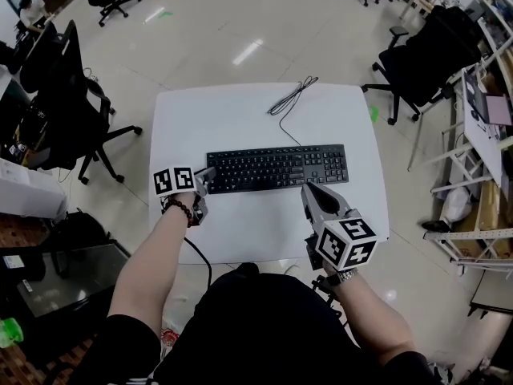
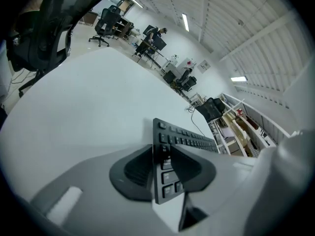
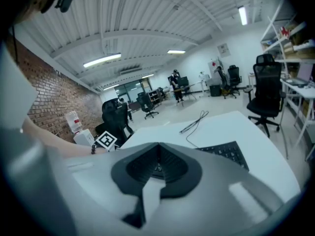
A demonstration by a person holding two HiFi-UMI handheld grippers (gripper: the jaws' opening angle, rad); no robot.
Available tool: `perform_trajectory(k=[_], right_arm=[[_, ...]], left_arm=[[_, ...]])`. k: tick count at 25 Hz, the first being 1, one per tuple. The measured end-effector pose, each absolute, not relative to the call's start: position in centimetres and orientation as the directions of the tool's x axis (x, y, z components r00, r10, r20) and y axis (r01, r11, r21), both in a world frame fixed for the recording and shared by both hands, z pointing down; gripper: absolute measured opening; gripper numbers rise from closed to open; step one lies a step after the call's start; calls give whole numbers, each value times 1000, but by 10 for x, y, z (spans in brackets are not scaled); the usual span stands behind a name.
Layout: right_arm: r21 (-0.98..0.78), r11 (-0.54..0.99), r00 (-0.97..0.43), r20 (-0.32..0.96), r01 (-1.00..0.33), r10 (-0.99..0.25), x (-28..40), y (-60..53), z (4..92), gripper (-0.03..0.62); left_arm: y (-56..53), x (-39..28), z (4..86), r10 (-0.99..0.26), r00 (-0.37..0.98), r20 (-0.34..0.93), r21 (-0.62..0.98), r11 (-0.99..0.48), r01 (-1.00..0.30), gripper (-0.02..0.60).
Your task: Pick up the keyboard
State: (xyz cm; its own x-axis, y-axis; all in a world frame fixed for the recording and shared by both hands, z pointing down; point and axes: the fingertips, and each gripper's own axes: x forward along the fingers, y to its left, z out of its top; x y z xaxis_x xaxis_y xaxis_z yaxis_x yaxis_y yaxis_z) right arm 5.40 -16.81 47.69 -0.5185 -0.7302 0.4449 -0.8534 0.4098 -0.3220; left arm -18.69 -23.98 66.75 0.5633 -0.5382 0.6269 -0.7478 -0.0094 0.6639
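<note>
A black keyboard [image 1: 276,168] lies across the middle of the white table [image 1: 240,231], and its cable [image 1: 290,101] runs off toward the far edge. My left gripper [image 1: 205,181] is at the keyboard's left end. In the left gripper view that end of the keyboard [image 2: 165,181] sits between the jaws of the left gripper [image 2: 161,161], with a pad against each side. My right gripper [image 1: 309,189] hovers by the front edge near the keyboard's right part. In the right gripper view the right gripper [image 3: 157,163] has its pads together and holds nothing, with the keyboard [image 3: 229,154] ahead to the right.
Black office chairs stand left [image 1: 60,103] and far right [image 1: 425,54] of the table. Shelving [image 1: 489,111] with boxes lines the right side. The table's near edge is just in front of my body.
</note>
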Motion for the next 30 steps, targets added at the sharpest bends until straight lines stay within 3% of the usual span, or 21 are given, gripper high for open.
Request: perform_trajectory(k=[14, 26, 30], right_arm=[[-458, 324, -540, 489, -827, -685, 56, -169, 511, 16], [-784, 44, -618, 452, -619, -644, 61, -165, 574, 192], [-834, -23, -613, 424, -551, -667, 68, -171, 592, 223]], left_arm=[[-241, -185, 645, -541, 584, 605, 680, -31, -733, 89], [-242, -183, 608, -560, 601, 571, 685, -79, -724, 78], [-241, -181, 602, -558, 604, 569, 686, -83, -723, 77]])
